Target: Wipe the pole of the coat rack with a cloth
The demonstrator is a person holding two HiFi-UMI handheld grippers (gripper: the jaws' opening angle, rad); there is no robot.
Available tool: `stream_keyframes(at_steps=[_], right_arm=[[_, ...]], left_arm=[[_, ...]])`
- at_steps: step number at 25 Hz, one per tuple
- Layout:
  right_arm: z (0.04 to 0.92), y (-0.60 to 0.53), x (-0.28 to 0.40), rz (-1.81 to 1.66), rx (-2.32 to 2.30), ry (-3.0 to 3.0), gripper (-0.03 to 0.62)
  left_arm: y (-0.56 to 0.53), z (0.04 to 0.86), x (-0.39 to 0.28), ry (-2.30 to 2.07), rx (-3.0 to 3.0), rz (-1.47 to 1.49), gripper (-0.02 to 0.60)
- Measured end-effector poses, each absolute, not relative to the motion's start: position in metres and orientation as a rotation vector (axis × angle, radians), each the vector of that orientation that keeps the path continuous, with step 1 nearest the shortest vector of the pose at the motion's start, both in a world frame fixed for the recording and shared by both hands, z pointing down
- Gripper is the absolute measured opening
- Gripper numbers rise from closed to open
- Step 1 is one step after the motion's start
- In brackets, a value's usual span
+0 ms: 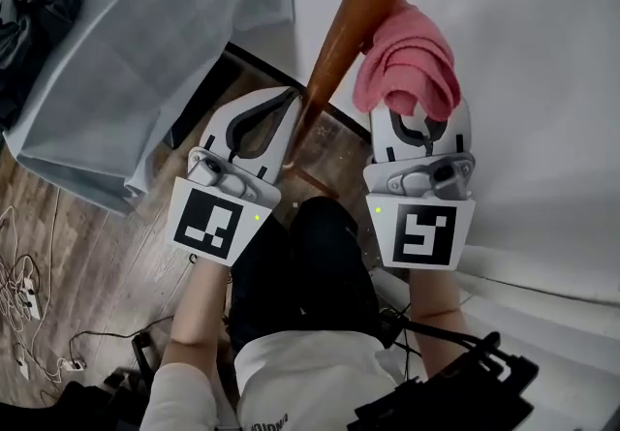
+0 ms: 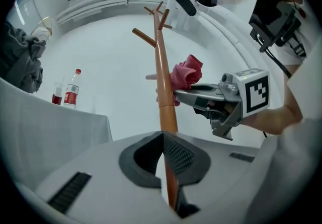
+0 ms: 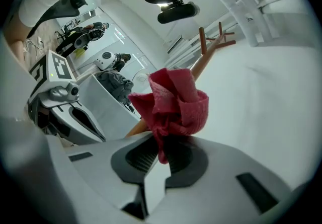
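White backdrop (image 1: pixel 542 80) fills the right side. A draped table (image 1: pixel 145 51) is at left with a dark clothing heap (image 1: pixel 37 3) on its far end, and wood floor (image 1: pixel 92 255) below carries loose cables (image 1: pixel 21 289). The coat rack pole (image 1: pixel 360 17), orange-brown, slants down from top centre between the two grippers. The left gripper (image 2: pixel 164 153) is clamped on the pole low down; its own view shows the shaft running straight through the closed jaws. The right gripper (image 3: pixel 158 156) pinches the pink cloth (image 3: pixel 173 102): a tail is caught between the pressed-together jaws and the bulk is bunched above the tips. The cloth sits against the pole's right side, touching it, higher up than the left gripper. In the way: in the head view the cloth covers the right jaw tips. In the right gripper view it blocks most of the pole, leaving only the top pegs (image 3: pixel 217 36) and a sliver of shaft at lower left. Only the left gripper view shows the pole full length, plus a red-label bottle (image 2: pixel 72 89) and a small glass of red liquid (image 2: pixel 57 96) side by side on the table, well apart from the pole. Only the right gripper view shows dark gear in a far room, too small to tell.
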State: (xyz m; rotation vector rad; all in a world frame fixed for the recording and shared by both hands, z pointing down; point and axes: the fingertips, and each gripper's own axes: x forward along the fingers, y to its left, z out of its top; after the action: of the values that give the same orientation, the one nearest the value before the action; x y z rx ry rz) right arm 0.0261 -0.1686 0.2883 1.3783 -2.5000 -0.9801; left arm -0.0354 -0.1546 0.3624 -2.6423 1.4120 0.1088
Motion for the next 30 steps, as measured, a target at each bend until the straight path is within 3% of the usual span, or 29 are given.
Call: stream_keyframes(at_steps=[7, 12, 19, 30], right_arm=[[0.283, -0.171, 0.026, -1.054, 1.366, -2.459, 0.047], [0.325, -0.173, 0.04, -1.101, 1.282, -2.391, 0.048], [0.38, -0.177, 0.035, -1.016, 1.251, -2.397, 0.048], [0.462, -0.183, 0.03, -0.893, 1.2, -2.399, 0.048]], left_arm=[[-0.152, 0.345, -0.027, 1.346, -2.612, 0.187, 0.014], [-0.15, 0.334, -0.025, 1.345, -2.605, 0.19, 0.014], [-0.158, 0.455, -0.011, 1.346, -2.551, 0.034, 0.014], [-0.164, 0.493, -0.018, 1.431, -2.55, 0.012, 0.014]])
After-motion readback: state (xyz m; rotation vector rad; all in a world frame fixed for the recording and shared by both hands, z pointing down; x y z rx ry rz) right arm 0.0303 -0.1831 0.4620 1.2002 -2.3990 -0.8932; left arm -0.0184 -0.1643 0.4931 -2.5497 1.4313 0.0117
